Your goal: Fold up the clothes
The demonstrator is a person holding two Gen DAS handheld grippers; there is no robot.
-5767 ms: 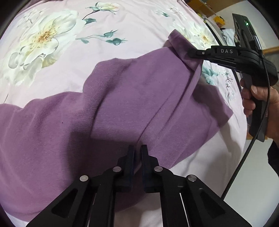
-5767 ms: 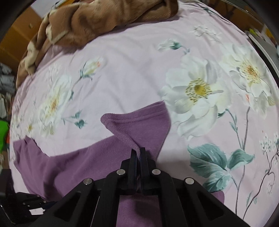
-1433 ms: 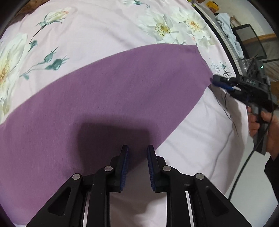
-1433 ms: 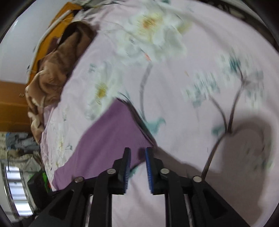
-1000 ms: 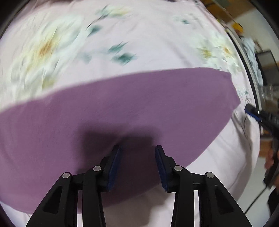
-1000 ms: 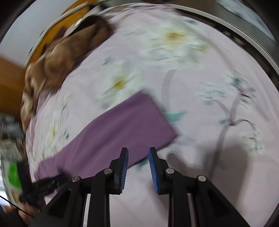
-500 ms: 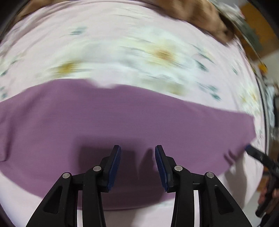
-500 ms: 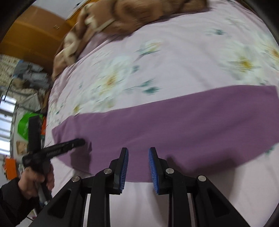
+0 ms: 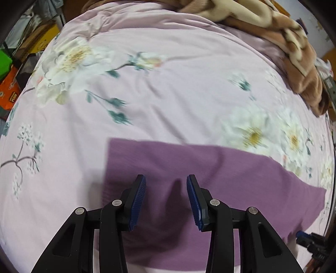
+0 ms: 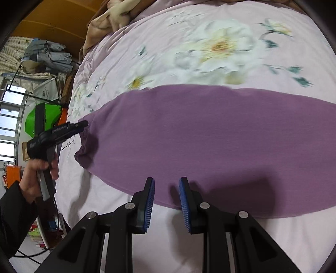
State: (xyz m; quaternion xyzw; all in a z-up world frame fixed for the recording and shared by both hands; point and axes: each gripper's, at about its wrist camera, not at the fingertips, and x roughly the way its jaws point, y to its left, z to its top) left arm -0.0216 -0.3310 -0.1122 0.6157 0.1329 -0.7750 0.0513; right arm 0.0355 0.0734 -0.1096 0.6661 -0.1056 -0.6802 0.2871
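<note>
Here the garment (image 9: 210, 178) (image 10: 210, 142), a purple knit piece, lies flat in a long band across the near part of the bed, on the sheet (image 9: 168, 88) (image 10: 189, 42), which is pale pink with large white flowers. One end of it is cut square, seen in the left wrist view; the other end is rounded and a little gathered, seen in the right wrist view.

The left gripper (image 9: 166, 201) hovers over the garment near its square end, its blue-padded fingers (image 9: 137, 201) wide apart with nothing between them. In the right wrist view its tip (image 10: 82, 124) points at the gathered end, and the left hand (image 10: 40, 174) holds its handle.

The right gripper (image 10: 167, 201) hangs over the garment's near edge, its fingers (image 10: 149, 203) also apart and empty. Its tip (image 9: 302, 239) shows at the lower right corner of the left wrist view.

A brown blanket (image 9: 283, 42) (image 10: 109, 19) is heaped at the far side of the bed. Beyond the bed's edge stand a green bag (image 10: 50, 115) and piled clutter (image 10: 46, 56).
</note>
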